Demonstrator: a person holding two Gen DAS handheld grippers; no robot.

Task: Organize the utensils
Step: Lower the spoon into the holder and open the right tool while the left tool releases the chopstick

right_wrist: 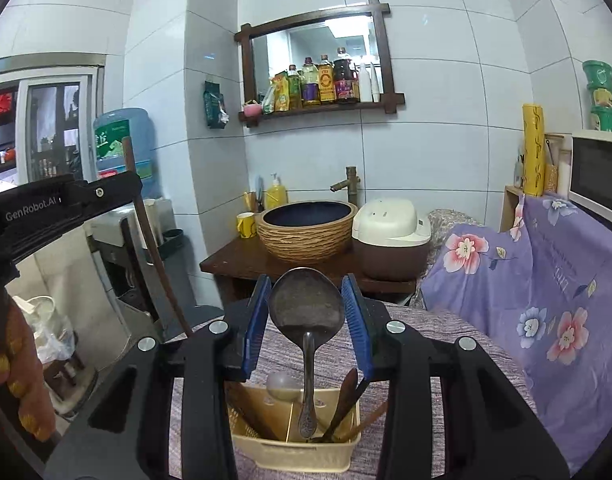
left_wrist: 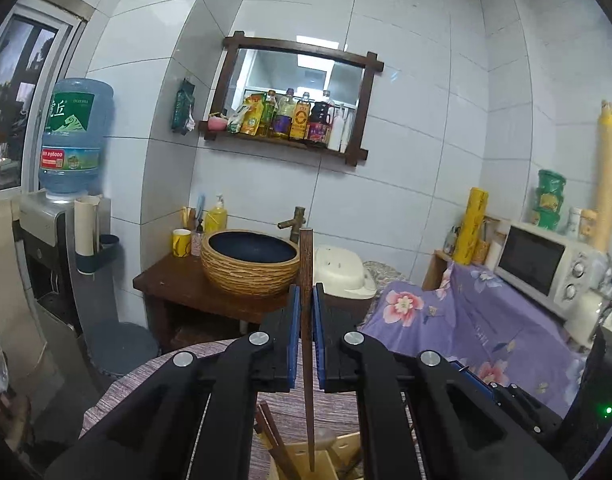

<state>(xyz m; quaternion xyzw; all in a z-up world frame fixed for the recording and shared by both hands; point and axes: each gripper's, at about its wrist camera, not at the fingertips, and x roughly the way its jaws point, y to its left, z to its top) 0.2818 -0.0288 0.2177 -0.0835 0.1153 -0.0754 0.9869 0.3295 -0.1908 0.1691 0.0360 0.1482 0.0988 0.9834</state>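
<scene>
Both tools are carrying loads above the cream utensil basket point(right_wrist: 293, 446) on the striped tablecloth point(right_wrist: 446, 332). Left gripper point(left_wrist: 304, 320) is clamping a dark wooden chopstick point(left_wrist: 306, 280) upright, tip hanging over the basket. Right gripper point(right_wrist: 307, 312) is pinching a metal spoon point(right_wrist: 307, 306) by its bowl, handle dangling down. Several utensils are already standing in the basket; these two are apparently not yet placed.

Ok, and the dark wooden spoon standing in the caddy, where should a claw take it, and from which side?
Take the wooden spoon by its top end, which stands above the caddy rim and leans right. Come down from above and from the right, probably, since the metal spoon in the right claw hangs close on its left.
</scene>
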